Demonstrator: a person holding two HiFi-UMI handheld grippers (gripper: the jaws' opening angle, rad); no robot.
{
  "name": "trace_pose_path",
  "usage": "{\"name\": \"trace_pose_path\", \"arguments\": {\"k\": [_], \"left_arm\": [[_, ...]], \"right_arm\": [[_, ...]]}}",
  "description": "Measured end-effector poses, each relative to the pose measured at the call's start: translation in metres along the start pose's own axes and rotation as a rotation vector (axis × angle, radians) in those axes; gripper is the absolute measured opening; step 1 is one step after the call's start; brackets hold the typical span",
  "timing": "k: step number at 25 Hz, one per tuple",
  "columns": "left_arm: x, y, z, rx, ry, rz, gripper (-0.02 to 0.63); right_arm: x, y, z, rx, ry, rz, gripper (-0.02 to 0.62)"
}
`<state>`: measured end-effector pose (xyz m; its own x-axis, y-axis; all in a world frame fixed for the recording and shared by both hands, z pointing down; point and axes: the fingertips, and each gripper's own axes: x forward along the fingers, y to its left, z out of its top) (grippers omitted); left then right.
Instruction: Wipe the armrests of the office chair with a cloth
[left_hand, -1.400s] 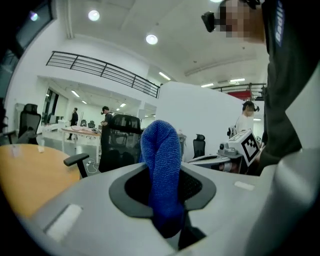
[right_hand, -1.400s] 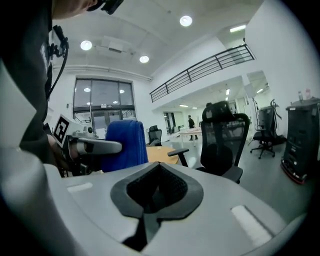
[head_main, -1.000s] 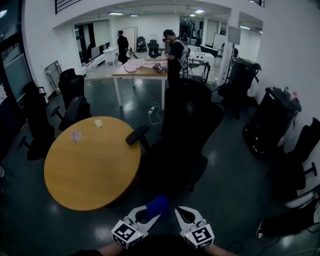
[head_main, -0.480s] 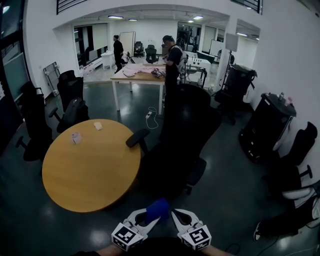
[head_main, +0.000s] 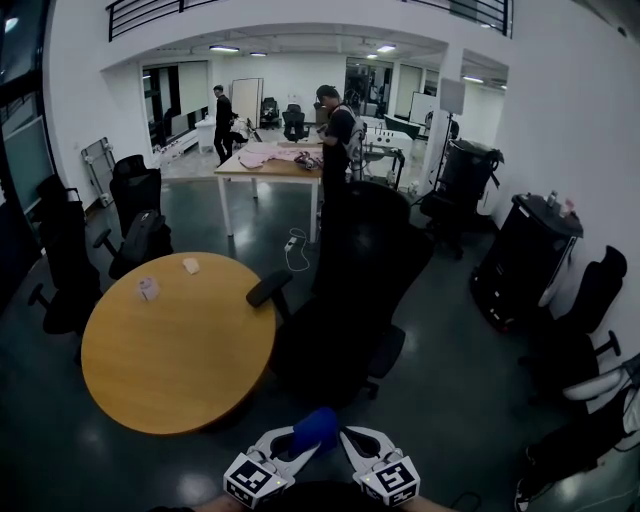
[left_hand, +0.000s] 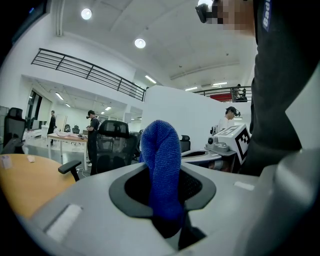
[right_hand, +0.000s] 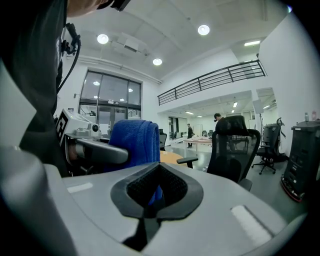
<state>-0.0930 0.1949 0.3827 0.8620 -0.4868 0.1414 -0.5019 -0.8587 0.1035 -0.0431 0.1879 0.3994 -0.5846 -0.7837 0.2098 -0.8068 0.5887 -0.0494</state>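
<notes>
A black office chair (head_main: 360, 290) stands in the middle of the floor, its left armrest (head_main: 268, 288) sticking out toward the round table. Both grippers sit low at the bottom edge of the head view, well short of the chair. My left gripper (head_main: 296, 442) is shut on a folded blue cloth (head_main: 316, 427), which stands up out of its jaws (left_hand: 160, 155). My right gripper (head_main: 348, 438) is right beside it, jaws together with nothing between them. From the right gripper view the cloth (right_hand: 131, 142) shows just to the left, and the chair (right_hand: 232, 150) and armrest (right_hand: 186, 161) lie ahead.
A round wooden table (head_main: 170, 350) with two small items sits left of the chair. Other black chairs (head_main: 135, 195) line the left wall, and more stand at right near a black cabinet (head_main: 525, 260). Two people (head_main: 335, 140) stand at a far table.
The head view has shifted slightly, so the table and chair sit a little lower and to the left. Both grippers keep the same pose, and the cloth stays in the left one.
</notes>
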Motion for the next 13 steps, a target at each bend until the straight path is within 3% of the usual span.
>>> {"name": "trace_pose_path", "arguments": {"k": [13], "left_arm": [[0.006,-0.011,-0.007,0.011,0.015,0.003,0.121]], "right_arm": [[-0.01,-0.006,-0.009,0.006,0.01,0.007,0.003]]}}
